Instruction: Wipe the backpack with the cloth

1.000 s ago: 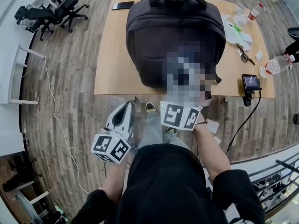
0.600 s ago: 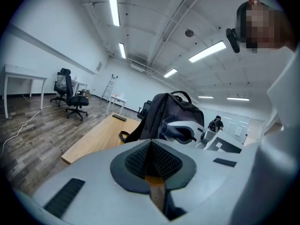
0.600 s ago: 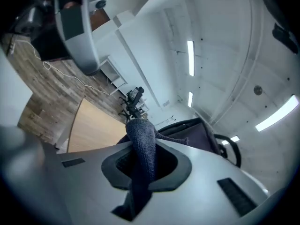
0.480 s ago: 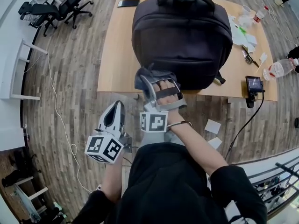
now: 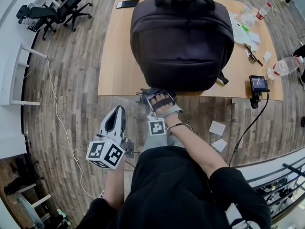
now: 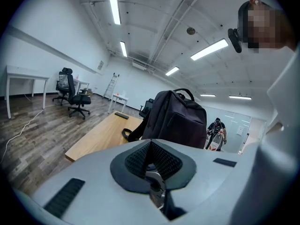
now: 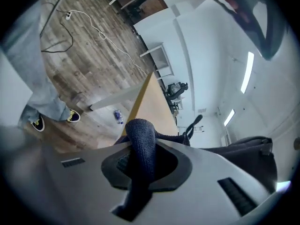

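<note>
A large dark backpack [image 5: 181,37] stands on the wooden table [image 5: 114,56], handle at the far side; it also shows in the left gripper view [image 6: 176,114] and at the right edge of the right gripper view [image 7: 248,149]. My right gripper [image 5: 151,95] is at the table's near edge, just below the backpack's bottom left corner, shut on a dark blue cloth [image 5: 144,92]. That cloth [image 7: 141,144] sticks out between its jaws, bunched. My left gripper [image 5: 116,111] hangs lower left over the floor, off the table, jaws shut with nothing in them [image 6: 151,154].
On the table are a black phone [image 5: 125,4] at the far left, papers and small items [image 5: 245,30] at the right, and a plastic bottle [image 5: 281,68]. A small screen device [image 5: 256,84] is clamped at the near right edge. Office chairs [image 5: 47,13] stand far left.
My right gripper with the cloth has slid down off the backpack's lower front toward me, ending at the table's near edge. The left gripper has barely moved.
</note>
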Available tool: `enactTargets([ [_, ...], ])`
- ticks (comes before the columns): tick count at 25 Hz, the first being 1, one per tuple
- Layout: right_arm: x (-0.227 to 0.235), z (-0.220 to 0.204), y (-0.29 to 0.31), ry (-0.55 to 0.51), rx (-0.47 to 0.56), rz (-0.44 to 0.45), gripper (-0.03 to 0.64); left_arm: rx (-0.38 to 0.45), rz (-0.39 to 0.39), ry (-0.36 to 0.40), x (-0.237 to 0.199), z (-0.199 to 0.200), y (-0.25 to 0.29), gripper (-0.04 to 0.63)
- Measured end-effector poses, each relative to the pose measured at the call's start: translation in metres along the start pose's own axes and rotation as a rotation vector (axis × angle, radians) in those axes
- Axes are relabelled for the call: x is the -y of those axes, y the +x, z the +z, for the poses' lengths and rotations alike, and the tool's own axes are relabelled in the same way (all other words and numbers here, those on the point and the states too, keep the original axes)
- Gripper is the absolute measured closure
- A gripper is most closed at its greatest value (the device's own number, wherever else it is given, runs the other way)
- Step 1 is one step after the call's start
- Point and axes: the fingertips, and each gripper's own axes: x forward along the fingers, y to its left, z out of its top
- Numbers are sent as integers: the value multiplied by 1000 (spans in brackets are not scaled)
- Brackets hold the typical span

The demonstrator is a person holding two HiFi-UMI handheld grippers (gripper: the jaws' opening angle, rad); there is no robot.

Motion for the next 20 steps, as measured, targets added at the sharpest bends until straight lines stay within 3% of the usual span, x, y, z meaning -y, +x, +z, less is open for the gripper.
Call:
enactTargets([
  [3, -35, -25, -2, 94, 13, 83, 580, -8, 5, 1, -4, -2, -2, 580],
  [6, -42, -56, -11, 101, -18, 50, 580, -20, 1, -6, -5, -8, 1, 580],
  [10, -48, -94, -30, 265, -51, 60, 580, -30, -22, -2, -1, -11, 8, 580],
  [16, -58, -173, -62, 237, -141, 0, 580, -54, -60, 10, 11, -15, 22, 580],
  [20, -65, -219, -83, 300, -205, 1, 580, -67, -91, 17, 21, -17, 31, 580],
])
